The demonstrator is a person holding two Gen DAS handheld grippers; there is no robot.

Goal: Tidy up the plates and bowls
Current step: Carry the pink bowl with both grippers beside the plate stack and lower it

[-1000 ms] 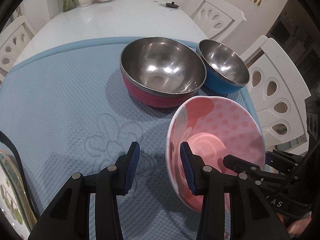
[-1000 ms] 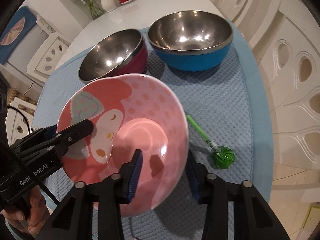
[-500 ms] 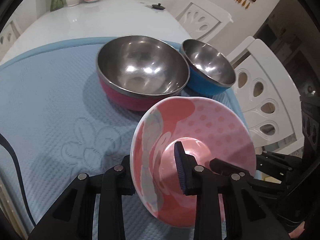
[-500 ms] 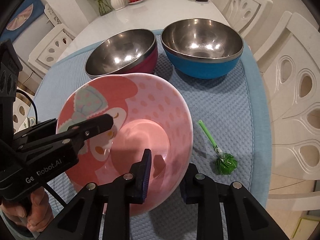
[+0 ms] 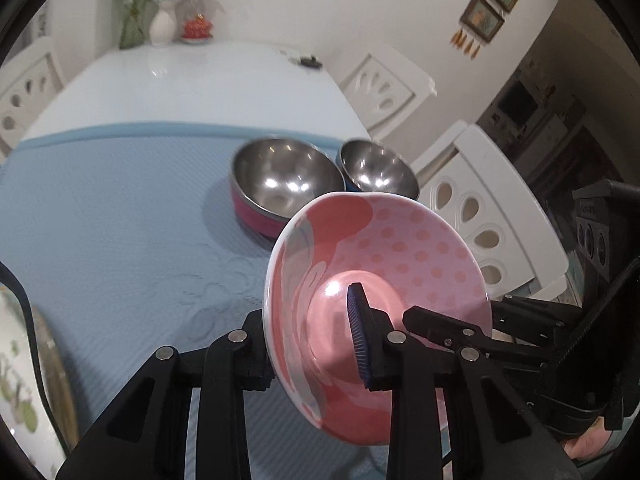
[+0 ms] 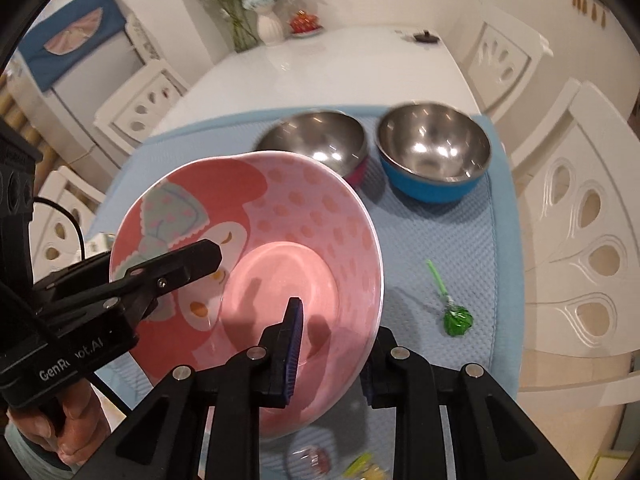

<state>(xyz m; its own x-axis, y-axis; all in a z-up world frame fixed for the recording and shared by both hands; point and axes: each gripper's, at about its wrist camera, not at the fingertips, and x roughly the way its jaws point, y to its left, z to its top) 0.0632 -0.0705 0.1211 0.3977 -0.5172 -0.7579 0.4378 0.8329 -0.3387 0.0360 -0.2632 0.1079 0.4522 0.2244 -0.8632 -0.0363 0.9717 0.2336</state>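
Observation:
A pink cartoon-print bowl (image 5: 400, 248) (image 6: 300, 208) hangs tilted above the blue mat (image 5: 120, 208), held from two sides. My left gripper (image 5: 308, 332) is shut on its left rim, one pad inside and one finger behind the wall. My right gripper (image 6: 334, 356) is shut on the near right rim in the same way. Each gripper shows in the other's view: the right gripper (image 5: 420, 316) and the left gripper (image 6: 200, 256). Two steel bowls stand side by side farther back on the mat, a red-sided bowl (image 5: 280, 180) (image 6: 316, 140) and a blue-sided bowl (image 5: 376, 172) (image 6: 434, 152).
A green wrapped lollipop (image 6: 456, 320) lies on the mat right of the pink bowl. White chairs (image 6: 580, 240) stand along the table's right side. A vase of flowers (image 6: 268, 24) and a small red dish sit at the far end of the white table (image 5: 192, 84).
Both grippers closed on the pink bowl's rim and lifted it off the mat. Both views rose, so the steel bowls look smaller and farther away.

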